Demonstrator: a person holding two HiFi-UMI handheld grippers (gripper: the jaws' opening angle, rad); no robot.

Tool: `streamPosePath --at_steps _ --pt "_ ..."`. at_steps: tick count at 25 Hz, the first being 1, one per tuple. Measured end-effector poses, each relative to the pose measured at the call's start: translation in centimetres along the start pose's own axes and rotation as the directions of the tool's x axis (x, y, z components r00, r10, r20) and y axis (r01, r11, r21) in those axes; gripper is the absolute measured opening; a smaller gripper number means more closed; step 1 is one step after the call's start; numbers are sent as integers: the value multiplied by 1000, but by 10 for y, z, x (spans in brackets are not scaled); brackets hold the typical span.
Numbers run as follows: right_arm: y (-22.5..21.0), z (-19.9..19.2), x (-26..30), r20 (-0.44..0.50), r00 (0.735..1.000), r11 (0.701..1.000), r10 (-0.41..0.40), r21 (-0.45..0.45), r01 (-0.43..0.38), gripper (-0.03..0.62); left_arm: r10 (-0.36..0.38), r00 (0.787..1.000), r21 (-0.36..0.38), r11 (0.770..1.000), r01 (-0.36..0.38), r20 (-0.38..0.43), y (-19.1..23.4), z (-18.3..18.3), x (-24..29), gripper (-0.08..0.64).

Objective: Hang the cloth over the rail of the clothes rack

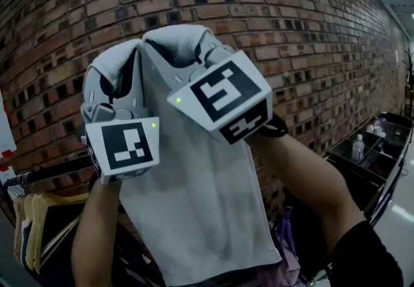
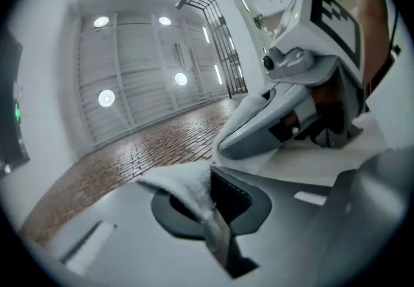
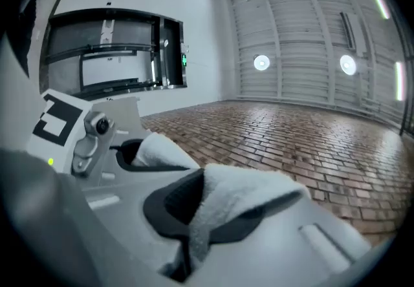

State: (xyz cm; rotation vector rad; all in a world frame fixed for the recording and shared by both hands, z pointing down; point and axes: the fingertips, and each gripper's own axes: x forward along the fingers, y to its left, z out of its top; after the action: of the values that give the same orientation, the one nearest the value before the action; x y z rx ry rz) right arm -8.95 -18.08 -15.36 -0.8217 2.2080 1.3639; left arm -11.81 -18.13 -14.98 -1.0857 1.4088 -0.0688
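A pale grey cloth [image 1: 194, 214] hangs in front of me from both raised grippers, held side by side by its top edge against the brick wall. My left gripper [image 1: 119, 63] is shut on the cloth's left part [image 2: 184, 189]. My right gripper [image 1: 184, 43] is shut on the part beside it [image 3: 239, 192], and a fold bulges over its jaws. Each gripper view looks upward and shows the other gripper close by. The rack's black rail [image 1: 55, 172] runs low at the left, below and behind the left gripper; the cloth and my arms hide the remainder of it.
Wooden hangers with dark clothes [image 1: 39, 221] hang on the rail at the lower left. A brick wall [image 1: 291, 27] fills the background. A black cart [image 1: 372, 163] with a plastic bottle [image 1: 358, 147] stands at the right. More garments [image 1: 284, 247] show under the cloth.
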Motion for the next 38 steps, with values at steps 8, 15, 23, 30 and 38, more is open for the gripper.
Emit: streamPosePath --at_steps 8,15,23,30,38 --pt "-58 -149 56 -468 878 980 101 -106 -169 12 51 955 361 930 60 -291 62 -119 46 17" --pt "77 -288 1 -792 280 652 542 186 -735 12 -653 371 -118 578 808 -660 -105 -274 -26 17" --pt "124 -312 -40 -659 29 511 752 554 -657 262 -879 -310 -810 132 571 -362 -164 -289 -142 247" --pt "125 -298 -38 -564 48 474 824 640 -605 265 -899 -307 -857 128 500 -313 -164 -289 -144 307" --pt "101 -259 12 -478 389 601 788 455 -657 265 -949 144 -618 293 730 -280 -140 -259 -63 307"
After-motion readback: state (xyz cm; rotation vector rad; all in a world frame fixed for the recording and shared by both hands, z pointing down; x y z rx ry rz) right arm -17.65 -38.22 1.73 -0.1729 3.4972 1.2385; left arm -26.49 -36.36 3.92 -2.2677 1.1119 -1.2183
